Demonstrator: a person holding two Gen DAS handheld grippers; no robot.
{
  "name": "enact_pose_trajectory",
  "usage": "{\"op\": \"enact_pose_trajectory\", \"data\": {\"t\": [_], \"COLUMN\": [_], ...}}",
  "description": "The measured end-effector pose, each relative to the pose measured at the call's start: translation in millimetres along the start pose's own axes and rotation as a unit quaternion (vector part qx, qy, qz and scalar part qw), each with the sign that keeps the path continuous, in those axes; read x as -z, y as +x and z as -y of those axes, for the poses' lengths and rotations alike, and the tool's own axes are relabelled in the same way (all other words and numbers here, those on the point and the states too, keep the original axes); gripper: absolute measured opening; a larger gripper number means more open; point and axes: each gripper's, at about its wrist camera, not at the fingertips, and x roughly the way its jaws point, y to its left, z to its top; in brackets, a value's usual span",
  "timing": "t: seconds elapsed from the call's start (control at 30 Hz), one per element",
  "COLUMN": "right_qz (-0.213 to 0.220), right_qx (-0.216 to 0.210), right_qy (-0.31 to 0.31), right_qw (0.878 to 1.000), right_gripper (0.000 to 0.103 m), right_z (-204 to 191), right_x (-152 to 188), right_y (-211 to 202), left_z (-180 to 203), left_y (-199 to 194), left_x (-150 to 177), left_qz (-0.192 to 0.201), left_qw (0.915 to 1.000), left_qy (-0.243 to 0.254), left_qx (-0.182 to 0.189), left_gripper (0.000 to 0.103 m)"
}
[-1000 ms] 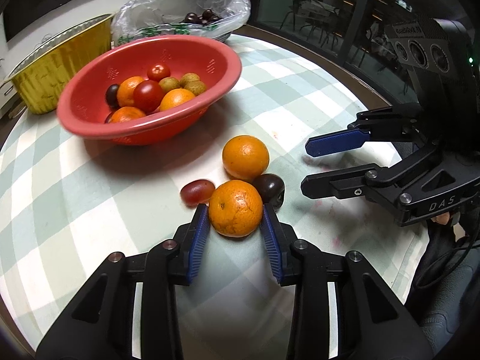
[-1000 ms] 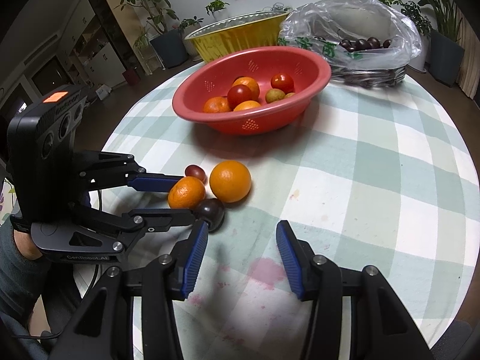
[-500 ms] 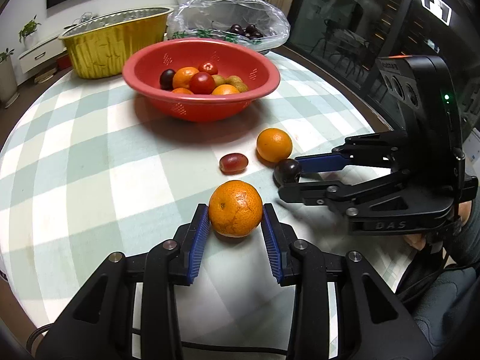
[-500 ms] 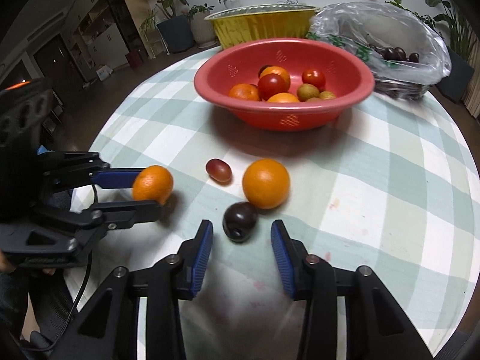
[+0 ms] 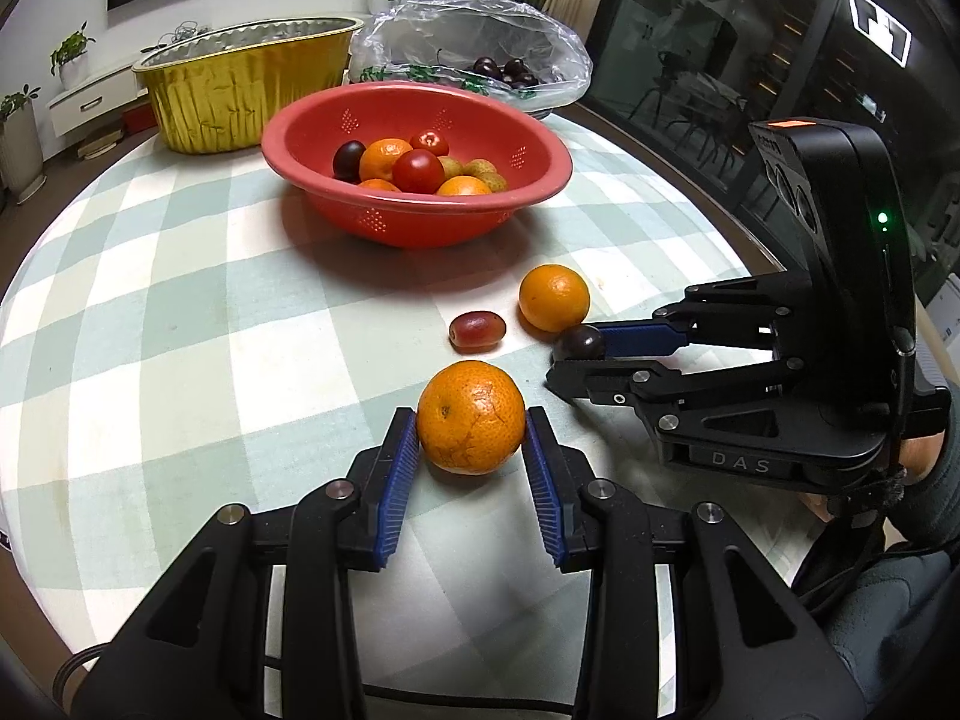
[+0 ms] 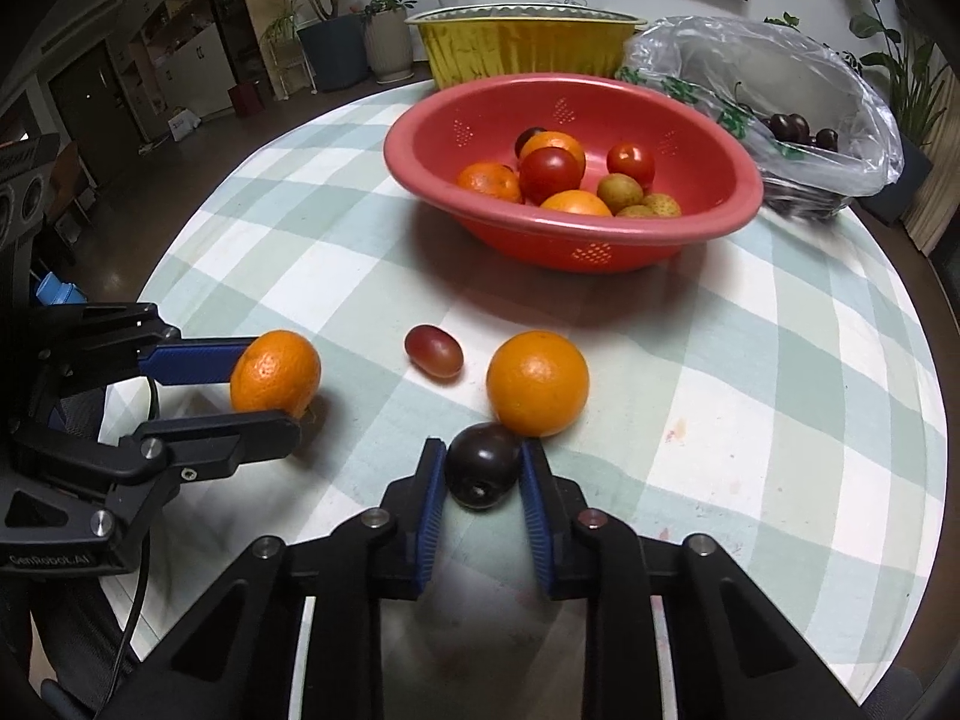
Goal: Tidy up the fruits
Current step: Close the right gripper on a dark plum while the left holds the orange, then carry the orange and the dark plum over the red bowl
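**Gripping two fruits at once beside the red colander**

Clamping the mandarin [image 5: 471, 425] in the left gripper [image 5: 472, 468], jaws part-open to its width. Pinching the dark plum [image 6: 483, 473] in the right gripper [image 6: 482, 501], jaws just closed nearly together, orange [image 6: 537, 383] touching it at 1 o'clock. Probably readying both for the red colander [image 6: 708, 222] at 12 o'clock, already holding fruit. Leaving the red grape [image 6: 434, 350] loose. Resting on a round table under a green-and-white checked cloth [image 6: 780, 360], potted plants beyond.

Orange mandarin [image 5: 470, 423], dark purple plum [image 6: 483, 473], red colander [image 5: 414, 174], green-white checked tablecloth [image 5: 180, 312].
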Motion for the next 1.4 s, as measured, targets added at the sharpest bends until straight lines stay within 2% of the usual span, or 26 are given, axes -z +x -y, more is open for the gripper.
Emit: {"op": "enact_pose_trajectory", "data": {"t": [0.53,0.93,1.2,1.4], "right_qz": [-0.01,0.004,0.035,0.059], "right_qx": [-0.044,-0.054,-0.033,-0.016], "right_qy": [0.04,0.064,0.088,0.089], "right_qw": [0.998,0.996,0.995,0.994], "right_gripper": [0.025,0.025,0.025,0.025], "right_z": [9,24,60,80], "right_x": [8,7,-9,-33], "right_y": [-9,-28,-50,-64], "left_z": [-1,-2,-7,-16], "left_y": [1,-7,-17,-19], "left_x": [0,-6,-33,-66], "left_qz": [0.003,0.015,0.035,0.051], "left_qw": [1.0,0.9999,0.9993,0.9985], "left_qy": [-0.005,-0.006,0.003,0.005], "left_qx": [-0.001,0.0,-0.009,-0.019], "left_gripper": [0.034,0.034,0.034,0.034]}}
